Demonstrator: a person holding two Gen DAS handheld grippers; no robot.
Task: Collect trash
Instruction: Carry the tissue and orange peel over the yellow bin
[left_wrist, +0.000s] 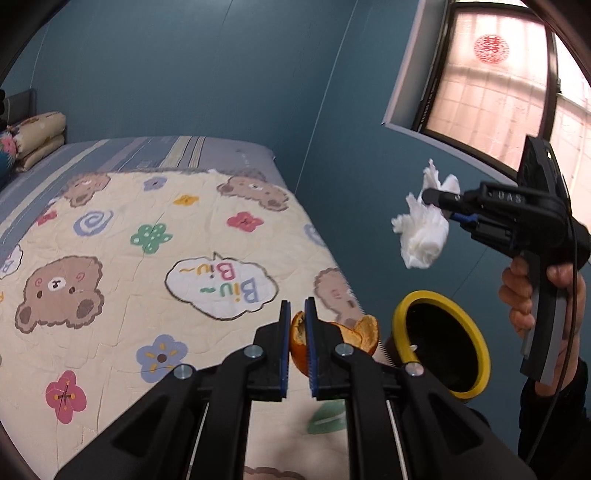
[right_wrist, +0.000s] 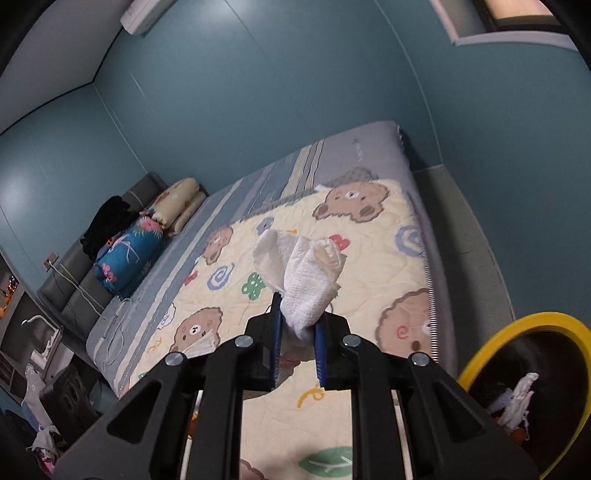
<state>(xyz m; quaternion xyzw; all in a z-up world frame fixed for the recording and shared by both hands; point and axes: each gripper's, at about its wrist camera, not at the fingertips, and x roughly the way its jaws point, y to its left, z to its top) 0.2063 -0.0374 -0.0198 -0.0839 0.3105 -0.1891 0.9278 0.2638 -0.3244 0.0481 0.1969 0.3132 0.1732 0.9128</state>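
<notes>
quilt on the bed has a speech bubble saying "Biu~ Biu~", and there's a red double-happiness 囍 sticker on the window

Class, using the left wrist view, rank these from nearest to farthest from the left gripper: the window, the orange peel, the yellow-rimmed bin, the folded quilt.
1. Orange peel: pinched between the left gripper's fingers.
2. Yellow-rimmed bin: just to the right, beside the bed.
3. Folded quilt at the bed's far left end and window high on the right wall: both far, too close to call.
</notes>
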